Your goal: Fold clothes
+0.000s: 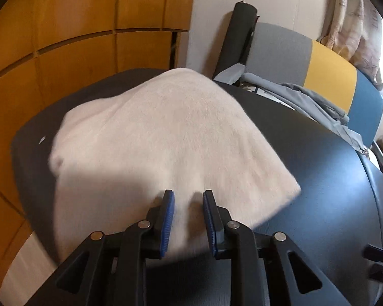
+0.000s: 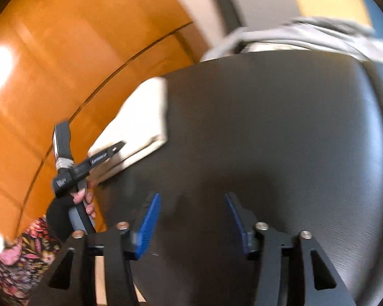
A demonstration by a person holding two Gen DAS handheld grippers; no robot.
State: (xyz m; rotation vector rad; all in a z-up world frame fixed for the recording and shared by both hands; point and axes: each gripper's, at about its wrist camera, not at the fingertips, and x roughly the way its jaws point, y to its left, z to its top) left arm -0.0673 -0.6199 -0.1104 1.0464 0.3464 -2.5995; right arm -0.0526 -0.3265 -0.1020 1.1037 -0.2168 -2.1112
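Two hand-held grippers are working over a dark tabletop [image 1: 319, 178], and neither is gripping anything. The left gripper [image 1: 188, 199] is hovering with its blue-padded fingers [image 1: 167, 219] parted by a modest gap; between and just ahead of them a folded cream sweater [image 1: 166, 132] is lying flat on the dark surface. The pads are sitting right over the garment's near edge, but whether they are touching the knit or floating just above it cannot be told. No cloth is being pinched between the jaws. The sweater is stretching away from this gripper toward the far end of the table, with one corner reaching out to the gripper's right.

The right gripper [image 2: 191, 204] is standing wide open, its blue pads [image 2: 148, 227] spread much farther apart than the left one's, with only bare dark tabletop [image 2: 268, 140] showing between and ahead of them. The cream sweater [image 2: 140, 117] is lying ahead and to the left of this gripper, apart from its fingers. Also to its left, the left gripper [image 2: 115, 150] is showing from the side, held by the person's hand [image 2: 85, 201], with its tip over the sweater's near edge.

Beyond both grippers, at the far end of the table, a grey garment [image 1: 306, 97] is lying crumpled, well apart from the fingers. This view is heavily blurred.
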